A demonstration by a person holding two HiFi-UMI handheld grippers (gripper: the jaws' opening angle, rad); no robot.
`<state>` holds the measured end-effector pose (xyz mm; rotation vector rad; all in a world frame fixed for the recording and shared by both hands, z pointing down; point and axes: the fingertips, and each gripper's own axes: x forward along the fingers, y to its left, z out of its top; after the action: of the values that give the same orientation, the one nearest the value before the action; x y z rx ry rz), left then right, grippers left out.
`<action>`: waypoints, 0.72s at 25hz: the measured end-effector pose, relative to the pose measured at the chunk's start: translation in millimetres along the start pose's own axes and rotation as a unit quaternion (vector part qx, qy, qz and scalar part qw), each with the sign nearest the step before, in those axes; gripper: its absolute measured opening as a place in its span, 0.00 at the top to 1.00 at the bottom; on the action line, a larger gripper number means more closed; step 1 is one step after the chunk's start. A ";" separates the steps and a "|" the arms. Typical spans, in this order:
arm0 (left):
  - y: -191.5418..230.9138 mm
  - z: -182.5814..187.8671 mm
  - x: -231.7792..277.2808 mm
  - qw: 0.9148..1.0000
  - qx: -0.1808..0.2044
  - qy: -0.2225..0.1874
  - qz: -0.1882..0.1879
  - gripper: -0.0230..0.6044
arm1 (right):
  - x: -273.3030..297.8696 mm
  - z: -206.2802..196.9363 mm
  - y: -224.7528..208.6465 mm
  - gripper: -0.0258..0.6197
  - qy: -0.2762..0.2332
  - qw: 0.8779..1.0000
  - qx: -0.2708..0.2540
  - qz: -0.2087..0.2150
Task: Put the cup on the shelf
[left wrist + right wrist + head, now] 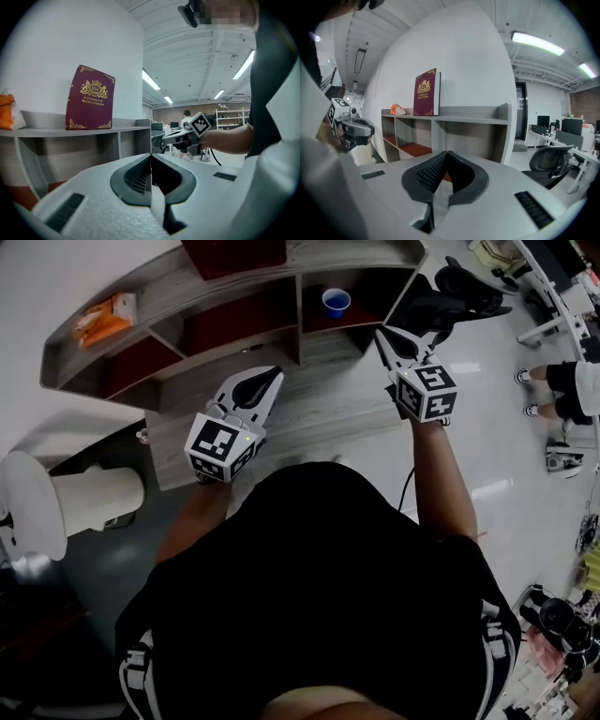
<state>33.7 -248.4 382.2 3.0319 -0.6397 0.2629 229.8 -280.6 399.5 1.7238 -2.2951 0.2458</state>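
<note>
Head view: small blue plastic cup stands inside the grey wooden shelf's right-end compartment. Left tongs and right tongs are pressed together, empty, before the shelf. Placement looks done.

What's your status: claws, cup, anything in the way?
Left claw shut, empty; right claw shut, empty. Blue cup standing in a shelf compartment, apart from both claws. Nothing blocking it.

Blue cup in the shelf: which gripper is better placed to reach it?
Probably the right: the right gripper is close beside the compartment holding the blue cup; the left gripper is farther, over the table. Both are shut, empty.
</note>
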 end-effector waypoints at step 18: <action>-12.7 4.1 -3.7 1.000 -0.004 -0.005 -0.024 0.93 | -76.7 16.1 3.7 0.95 -0.045 0.998 0.018 -0.041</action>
<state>36.1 -235.6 377.5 3.0386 -0.5678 0.2419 244.7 -214.1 360.8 1.8787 -2.2869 0.1982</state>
